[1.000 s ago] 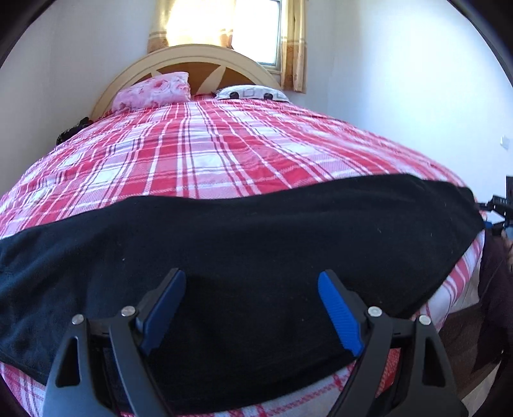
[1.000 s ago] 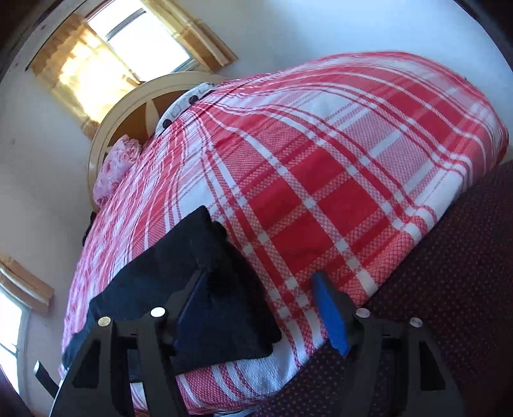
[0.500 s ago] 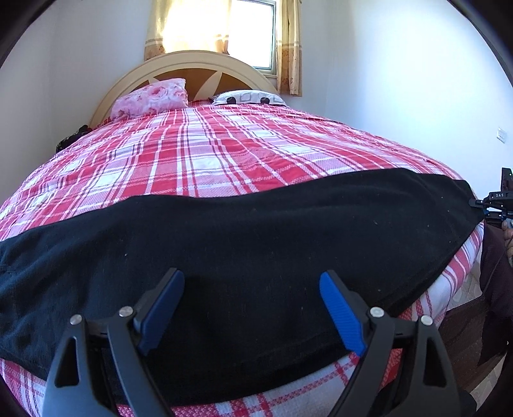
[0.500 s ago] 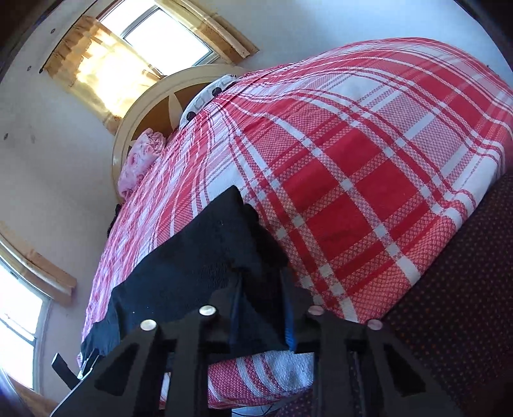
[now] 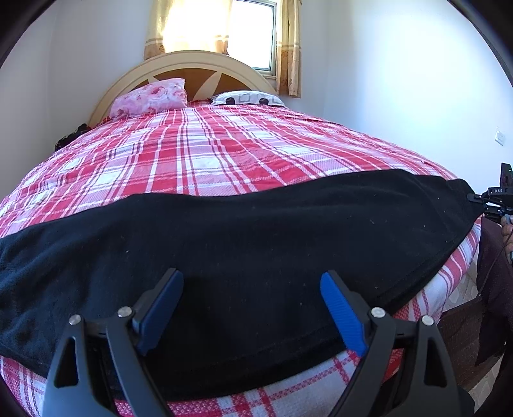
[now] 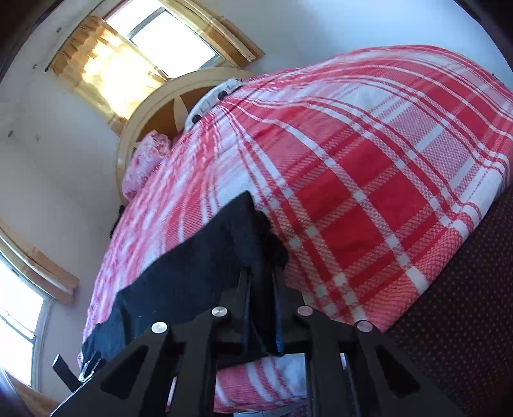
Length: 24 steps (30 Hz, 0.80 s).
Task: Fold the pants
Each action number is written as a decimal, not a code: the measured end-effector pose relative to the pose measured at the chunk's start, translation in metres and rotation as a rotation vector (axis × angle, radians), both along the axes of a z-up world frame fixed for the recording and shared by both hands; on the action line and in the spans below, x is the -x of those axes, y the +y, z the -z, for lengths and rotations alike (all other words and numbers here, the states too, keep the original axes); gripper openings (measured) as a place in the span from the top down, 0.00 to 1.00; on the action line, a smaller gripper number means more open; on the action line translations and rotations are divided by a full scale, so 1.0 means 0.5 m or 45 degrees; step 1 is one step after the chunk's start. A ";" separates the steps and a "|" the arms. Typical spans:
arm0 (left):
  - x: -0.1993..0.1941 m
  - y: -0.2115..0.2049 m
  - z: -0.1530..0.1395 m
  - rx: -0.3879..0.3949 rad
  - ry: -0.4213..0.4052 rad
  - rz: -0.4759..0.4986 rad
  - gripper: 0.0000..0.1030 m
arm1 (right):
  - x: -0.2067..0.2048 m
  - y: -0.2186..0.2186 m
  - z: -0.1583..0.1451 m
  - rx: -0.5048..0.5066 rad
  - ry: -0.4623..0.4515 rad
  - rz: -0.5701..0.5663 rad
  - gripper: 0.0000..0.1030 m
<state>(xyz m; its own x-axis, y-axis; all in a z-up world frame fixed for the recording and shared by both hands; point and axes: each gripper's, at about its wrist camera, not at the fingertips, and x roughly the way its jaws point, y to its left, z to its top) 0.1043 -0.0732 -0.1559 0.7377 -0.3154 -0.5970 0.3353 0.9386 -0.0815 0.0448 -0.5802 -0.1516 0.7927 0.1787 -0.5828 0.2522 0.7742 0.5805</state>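
- Black pants [image 5: 256, 243] lie flat across the near end of the bed, stretched from one side edge to the other over the red-and-white plaid cover [image 5: 205, 160]
- Their near hem hangs a little past the foot edge of the mattress; a strip of plaid shows below it
- Left gripper [image 5: 251, 309] hangs over the middle of the pants with its blue-padded fingers [image 5: 341, 312] spread wide; nothing is between them, and whether the tips touch the cloth cannot be told
- Right gripper [image 6: 261, 292] is at the end of the pants by the bed's side edge; its jaws have just been closing and now stand nearly together, clamped on a bunched fold of the black cloth
- In the right wrist view the pants [image 6: 192, 272] run away from that grip toward the far side of the bed, and the pinched corner is raised slightly off the cover
- In the left wrist view the right gripper [image 5: 490, 202] shows as a small black frame at the far right end of the pants, with part of a hand [image 5: 508, 231] just below it
- At the head of the bed: a pink floral pillow [image 5: 150, 97], a white patterned pillow [image 5: 247, 97], a curved headboard [image 5: 198, 59], and a bright window [image 5: 231, 29] with curtains behind
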 end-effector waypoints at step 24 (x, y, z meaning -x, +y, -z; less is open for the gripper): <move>0.016 0.066 -0.014 0.167 0.036 -0.050 0.12 | -0.026 0.454 -0.194 0.533 -0.162 -0.367 0.89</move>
